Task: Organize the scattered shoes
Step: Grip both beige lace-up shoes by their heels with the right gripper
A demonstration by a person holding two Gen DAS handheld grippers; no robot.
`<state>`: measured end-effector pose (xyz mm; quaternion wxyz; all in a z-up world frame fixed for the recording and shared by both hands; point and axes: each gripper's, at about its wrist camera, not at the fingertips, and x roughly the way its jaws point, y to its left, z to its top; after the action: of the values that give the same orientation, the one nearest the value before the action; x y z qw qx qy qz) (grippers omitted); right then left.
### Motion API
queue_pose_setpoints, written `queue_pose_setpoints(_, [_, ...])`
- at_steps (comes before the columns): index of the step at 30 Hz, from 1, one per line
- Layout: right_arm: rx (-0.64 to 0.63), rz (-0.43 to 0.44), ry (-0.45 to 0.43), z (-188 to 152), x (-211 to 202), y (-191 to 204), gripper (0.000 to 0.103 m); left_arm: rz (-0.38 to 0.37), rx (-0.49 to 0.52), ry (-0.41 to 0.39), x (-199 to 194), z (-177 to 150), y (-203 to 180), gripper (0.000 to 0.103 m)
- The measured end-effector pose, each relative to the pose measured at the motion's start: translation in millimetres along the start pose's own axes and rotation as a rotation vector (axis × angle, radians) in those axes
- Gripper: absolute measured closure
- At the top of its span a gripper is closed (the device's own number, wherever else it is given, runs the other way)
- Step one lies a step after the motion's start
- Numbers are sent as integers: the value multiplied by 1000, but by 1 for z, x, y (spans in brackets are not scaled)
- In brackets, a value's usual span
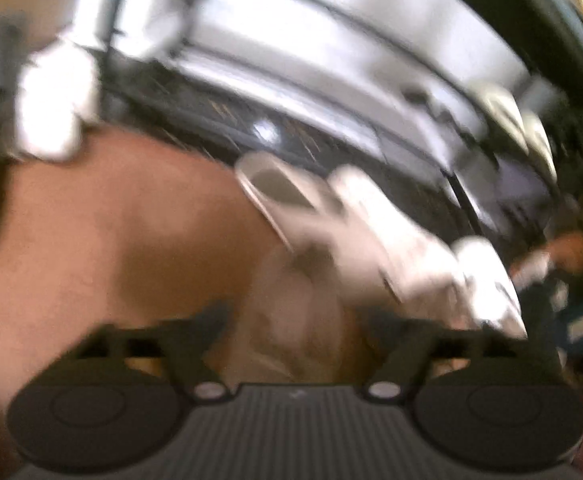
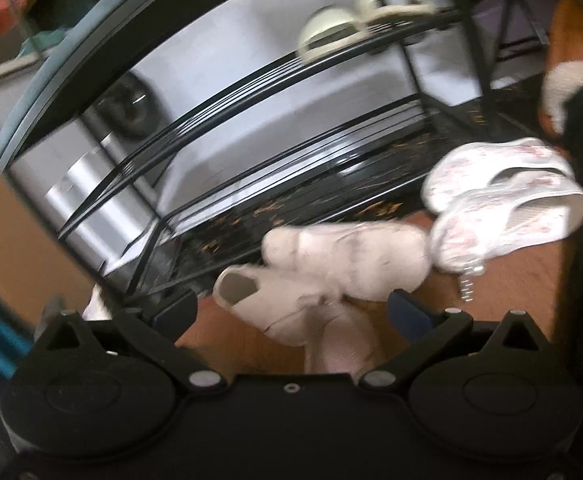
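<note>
My right gripper (image 2: 291,312) has its jaws spread wide, and a pair of pale pink sandals (image 2: 323,276) lies on the wooden floor (image 2: 511,292) right ahead of them, touching each other at the front foot of the black shoe rack (image 2: 251,92). A white patterned pair (image 2: 499,204) sits just beside them toward the rack's right end, and cream slippers (image 2: 347,20) already rest on the top shelf. My left gripper (image 1: 295,320) is also spread, nothing between its fingers; its view is badly blurred, though I can make out the same pink sandals (image 1: 315,216) at the floor's edge against the rack's bottom tier. I judge the step in hand is picking up the nearer pink sandal. To do it well, I'd come down so one finger slips inside the foot opening and the other outside the side wall, pinch the upper rather than the sole, and lift clear of its mate before swinging toward a bare shelf, keeping the toe level to pass between the rails.
</note>
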<state>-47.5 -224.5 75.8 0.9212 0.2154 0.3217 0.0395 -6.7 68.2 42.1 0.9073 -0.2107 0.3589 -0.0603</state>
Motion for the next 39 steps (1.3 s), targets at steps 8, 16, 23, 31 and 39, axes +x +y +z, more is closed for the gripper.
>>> queue_pose_setpoints(8, [-274, 43, 104, -42, 53, 60, 0, 259, 29, -229, -21, 5, 28, 1])
queue_pose_setpoints(16, [-396, -63, 142, -52, 93, 82, 50, 267, 43, -205, -15, -3, 38, 1])
queue_pose_setpoints(23, [-455, -90, 220, -67, 120, 83, 87, 271, -29, -167, -12, -3, 52, 1])
queue_pose_setpoints(31, [-488, -130, 247, -69, 116, 79, 97, 275, -53, -150, -9, -4, 56, 1])
queue_pose_setpoints(39, [-484, -182, 206, -57, 108, 54, 97, 269, -17, -128, -4, -7, 51, 1])
